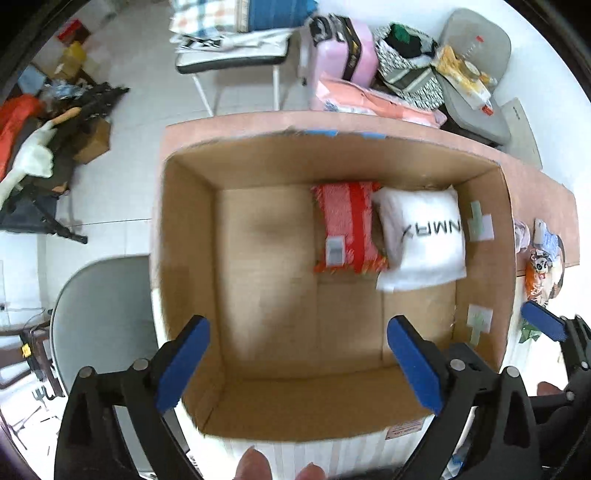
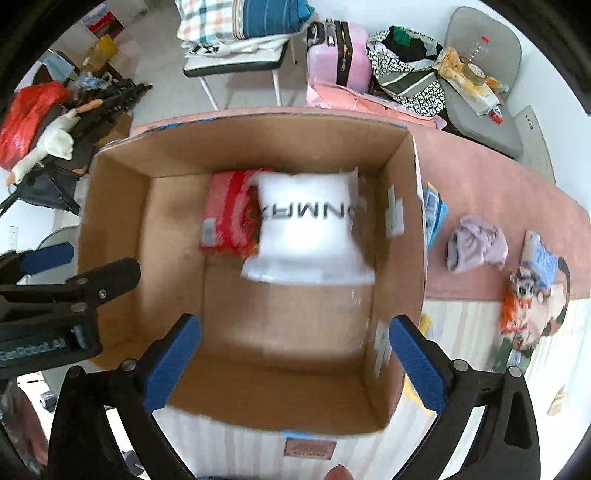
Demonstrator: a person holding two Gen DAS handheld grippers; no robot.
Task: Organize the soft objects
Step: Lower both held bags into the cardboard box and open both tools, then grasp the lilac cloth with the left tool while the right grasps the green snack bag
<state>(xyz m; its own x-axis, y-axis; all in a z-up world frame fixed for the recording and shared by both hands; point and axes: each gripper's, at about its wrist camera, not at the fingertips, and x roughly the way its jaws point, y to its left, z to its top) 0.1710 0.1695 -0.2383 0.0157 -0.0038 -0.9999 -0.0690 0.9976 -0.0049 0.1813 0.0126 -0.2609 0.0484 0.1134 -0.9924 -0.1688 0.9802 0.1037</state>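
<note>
1. Two cushions lie side by side in the cardboard box (image 1: 258, 406): a white pillow (image 1: 424, 240) with black lettering against the wall at the right of the frame, and a red woven cushion (image 1: 347, 229) touching its left edge. Packing them into that corner leaves the left half of the box floor bare, I'd judge for more items.
2. Both tools hover over the box opening. The left gripper (image 1: 299, 365) stands released, its blue pads wide apart with nothing between them; the right gripper (image 2: 295, 365) is just as wide and empty. My guess is both have let the white pillow go.
3. Right of the box, on the pink surface (image 2: 480, 177), soft things wait: a crumpled lilac cloth (image 2: 476, 243) and, further right, a heap of small plush toys (image 2: 532, 284).
4. Across the upper frame stand a chair with folded bedding (image 2: 240, 22), a pink suitcase (image 2: 340, 55) and a white goose toy (image 2: 48, 144) on the floor at upper left.
</note>
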